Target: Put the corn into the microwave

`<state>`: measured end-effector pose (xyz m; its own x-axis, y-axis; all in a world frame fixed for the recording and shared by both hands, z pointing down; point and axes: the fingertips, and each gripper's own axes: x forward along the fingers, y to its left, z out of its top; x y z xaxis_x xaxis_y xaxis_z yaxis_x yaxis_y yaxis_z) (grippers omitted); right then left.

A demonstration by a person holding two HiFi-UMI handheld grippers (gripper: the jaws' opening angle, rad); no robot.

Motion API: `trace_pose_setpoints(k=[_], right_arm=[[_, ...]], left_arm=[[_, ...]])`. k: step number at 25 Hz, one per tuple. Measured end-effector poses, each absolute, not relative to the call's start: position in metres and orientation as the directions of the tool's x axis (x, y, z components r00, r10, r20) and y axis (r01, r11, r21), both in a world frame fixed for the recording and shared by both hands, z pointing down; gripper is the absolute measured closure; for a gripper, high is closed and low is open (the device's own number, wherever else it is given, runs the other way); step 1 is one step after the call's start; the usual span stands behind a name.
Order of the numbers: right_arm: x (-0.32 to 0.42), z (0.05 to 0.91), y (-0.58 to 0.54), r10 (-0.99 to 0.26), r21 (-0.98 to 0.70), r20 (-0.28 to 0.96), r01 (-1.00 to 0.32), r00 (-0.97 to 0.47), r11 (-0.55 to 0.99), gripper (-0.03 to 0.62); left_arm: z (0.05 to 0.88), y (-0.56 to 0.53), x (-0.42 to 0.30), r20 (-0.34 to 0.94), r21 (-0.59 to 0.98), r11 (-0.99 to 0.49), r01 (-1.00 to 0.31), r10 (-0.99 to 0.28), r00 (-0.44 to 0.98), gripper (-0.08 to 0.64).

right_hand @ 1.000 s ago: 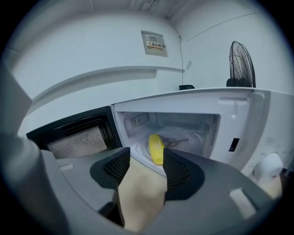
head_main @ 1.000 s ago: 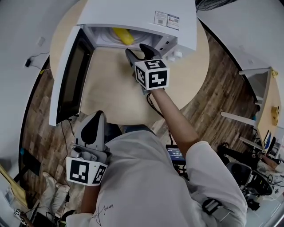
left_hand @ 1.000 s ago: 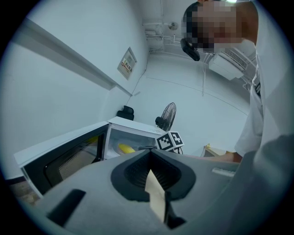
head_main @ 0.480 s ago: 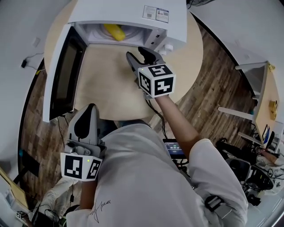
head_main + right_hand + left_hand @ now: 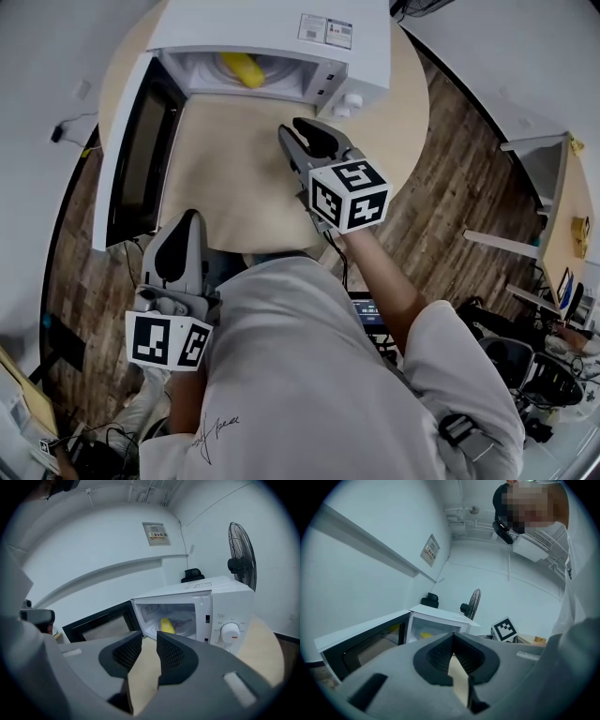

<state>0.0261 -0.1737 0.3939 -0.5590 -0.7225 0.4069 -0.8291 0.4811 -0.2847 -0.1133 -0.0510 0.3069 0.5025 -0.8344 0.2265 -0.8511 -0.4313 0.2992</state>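
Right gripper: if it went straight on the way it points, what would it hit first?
Probably the table before the open microwave holding the corn; depth is unclear. The right gripper is empty, jaws closing.

No legible txt: stickers (image 5: pixel 325 31) on microwave (image 5: pixel 272 28) top, wall sign (image 5: pixel 157 534) & dial (image 5: pixel 229 632) marks too small.

White short-sleeved shirt (image 5: pixel 300 375) with small dark script (image 5: pixel 217 433), grey left gripper (image 5: pixel 188 219) and right gripper (image 5: pixel 294 131), black pads (image 5: pixel 171 656), black-and-white marker cubes (image 5: pixel 349 195), black cable (image 5: pixel 339 255)
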Motion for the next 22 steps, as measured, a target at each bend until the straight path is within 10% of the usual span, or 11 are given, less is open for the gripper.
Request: trace_pose_setpoints(k=[22], right_arm=[[0.045,0.353,-0.116,-0.738,-0.278,0.389,-0.834,-0.552,0.478,0.580]], left_arm=[[0.324,-0.061,-0.125,0.287,0.306,-0.389,-0.869,-0.833,0.474,0.569]])
